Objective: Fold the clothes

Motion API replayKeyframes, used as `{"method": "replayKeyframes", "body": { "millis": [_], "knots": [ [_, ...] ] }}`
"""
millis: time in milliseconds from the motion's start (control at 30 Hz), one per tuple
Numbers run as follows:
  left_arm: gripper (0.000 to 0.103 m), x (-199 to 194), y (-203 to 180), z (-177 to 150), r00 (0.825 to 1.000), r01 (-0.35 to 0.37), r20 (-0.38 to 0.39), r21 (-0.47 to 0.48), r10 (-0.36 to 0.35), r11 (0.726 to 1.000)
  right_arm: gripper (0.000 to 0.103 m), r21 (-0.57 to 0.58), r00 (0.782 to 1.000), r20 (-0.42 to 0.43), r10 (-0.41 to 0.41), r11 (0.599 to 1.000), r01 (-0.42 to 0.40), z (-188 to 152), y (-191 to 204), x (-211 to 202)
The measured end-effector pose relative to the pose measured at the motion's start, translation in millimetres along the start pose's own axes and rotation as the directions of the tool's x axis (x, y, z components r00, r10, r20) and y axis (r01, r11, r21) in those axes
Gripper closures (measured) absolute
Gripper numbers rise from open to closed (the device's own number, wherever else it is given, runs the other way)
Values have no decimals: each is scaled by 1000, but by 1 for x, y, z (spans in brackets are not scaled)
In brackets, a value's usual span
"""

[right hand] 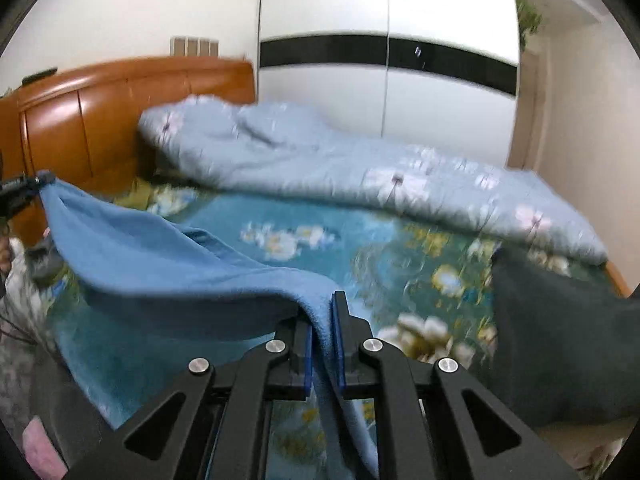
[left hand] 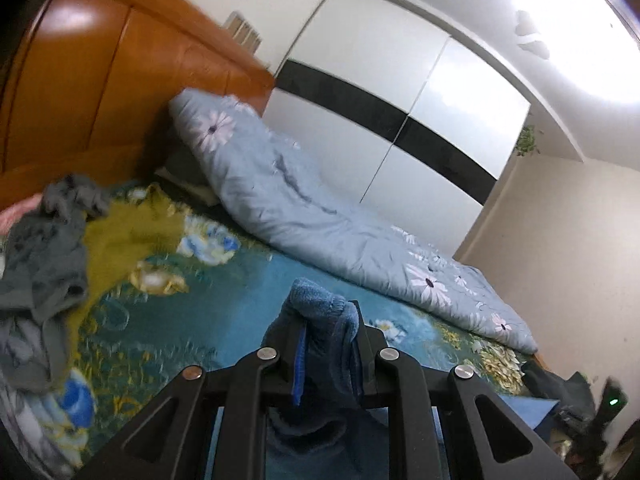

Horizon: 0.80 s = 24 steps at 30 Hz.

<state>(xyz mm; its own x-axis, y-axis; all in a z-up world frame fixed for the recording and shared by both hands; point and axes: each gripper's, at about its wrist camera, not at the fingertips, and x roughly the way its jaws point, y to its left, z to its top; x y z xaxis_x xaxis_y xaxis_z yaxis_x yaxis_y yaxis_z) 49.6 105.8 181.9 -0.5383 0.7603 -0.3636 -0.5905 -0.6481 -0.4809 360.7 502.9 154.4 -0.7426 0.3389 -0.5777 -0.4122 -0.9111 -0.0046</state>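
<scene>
1. The left gripper (left hand: 326,320) is pinching 1 bunched corner of the blue towel (right hand: 168,256), its jaws standing narrow with the cloth squeezed between them.
2. The right gripper (right hand: 321,320) is clamping another edge of the blue towel, pads pressing on the fabric.
3. The blue towel is hanging stretched between both grippers, sagging above the near side of the floral bedsheet (right hand: 352,236).
4. A light-blue quilt (left hand: 320,216) is lying along the bed's far edge, reaching the wooden headboard (left hand: 100,72).
5. A grey clothes pile (left hand: 44,240) is sitting near the headboard end.
6. A dark garment (right hand: 560,340) is lying at the bed's right edge.
</scene>
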Motion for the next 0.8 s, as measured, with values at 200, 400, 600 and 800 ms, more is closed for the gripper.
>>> {"method": "replayKeyframes", "body": {
  "millis": [200, 400, 600, 800],
  "knots": [
    [85, 6, 19, -31, 997, -33, -73, -28, 31, 999, 94, 121, 990, -121, 69, 991, -54, -38, -6, 46],
    [85, 21, 31, -55, 988, -78, -138, -42, 72, 996, 89, 104, 976, -199, 88, 992, -69, -62, 1, 67],
    [85, 27, 37, -61, 984, -87, -163, -61, 76, 994, 75, 74, 982, -174, 79, 995, -67, -58, 4, 57],
    [85, 27, 37, -61, 983, -81, -169, -61, 70, 995, 86, 105, 981, -158, 116, 989, -100, -58, 1, 47]
  ]
}}
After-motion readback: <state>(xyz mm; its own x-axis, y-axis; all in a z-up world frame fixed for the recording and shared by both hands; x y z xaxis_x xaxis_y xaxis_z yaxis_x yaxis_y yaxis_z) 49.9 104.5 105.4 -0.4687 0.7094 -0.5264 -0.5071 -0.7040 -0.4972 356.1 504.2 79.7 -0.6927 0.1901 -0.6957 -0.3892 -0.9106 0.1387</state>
